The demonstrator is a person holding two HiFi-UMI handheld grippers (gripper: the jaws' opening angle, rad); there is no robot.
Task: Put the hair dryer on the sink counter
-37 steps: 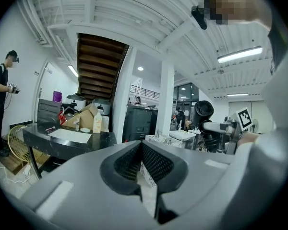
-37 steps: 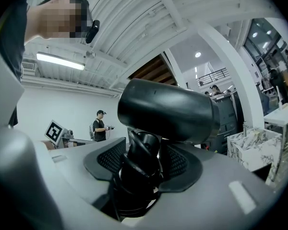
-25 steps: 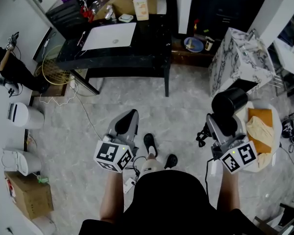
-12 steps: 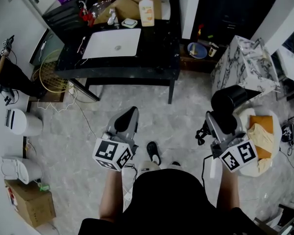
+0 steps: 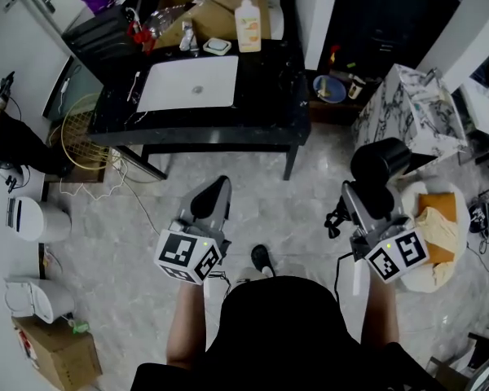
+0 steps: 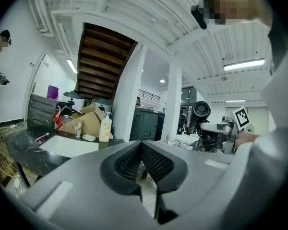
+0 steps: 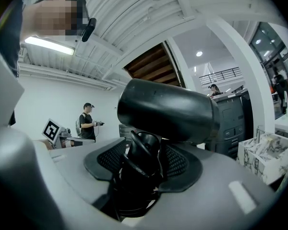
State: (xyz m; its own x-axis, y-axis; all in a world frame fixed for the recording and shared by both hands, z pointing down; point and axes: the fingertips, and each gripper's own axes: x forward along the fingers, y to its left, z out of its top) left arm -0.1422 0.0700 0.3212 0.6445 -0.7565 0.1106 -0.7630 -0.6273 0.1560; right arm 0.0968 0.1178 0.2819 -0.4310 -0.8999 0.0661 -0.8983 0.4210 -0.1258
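No print can be read anywhere. The cubes on both grippers bear only black-and-white square markers, and the label on the pump bottle [image 5: 248, 23] is too small to make out.

At far left in the head view, a wire basket [image 5: 75, 121] stands against the end of the black sink counter [image 5: 261, 96]. Below it on the floor are a white bin [image 5: 37, 220] and a cardboard box [image 5: 55, 350]. The counter holds a white basin [image 5: 189, 83], with the bottle behind it.

The left gripper [image 5: 213, 195] hangs over the floor, its jaws pressed together with nothing between them. Its own view shows the counter at the left and, at the right, the dryer's rear grille, which the head view does not show.

The right gripper [image 5: 365, 208] clamps the handle of the black hair dryer [image 5: 381, 163], well apart from the counter. The right gripper view shows a cord wound round that handle. The barrel fills most of that view, and a person [image 7: 88, 121] stands far behind at the left; the counter is out of this view.

Just right of the dryer stand a marbled box [image 5: 403, 108] and a round basket [image 5: 437, 269] of orange cloth.
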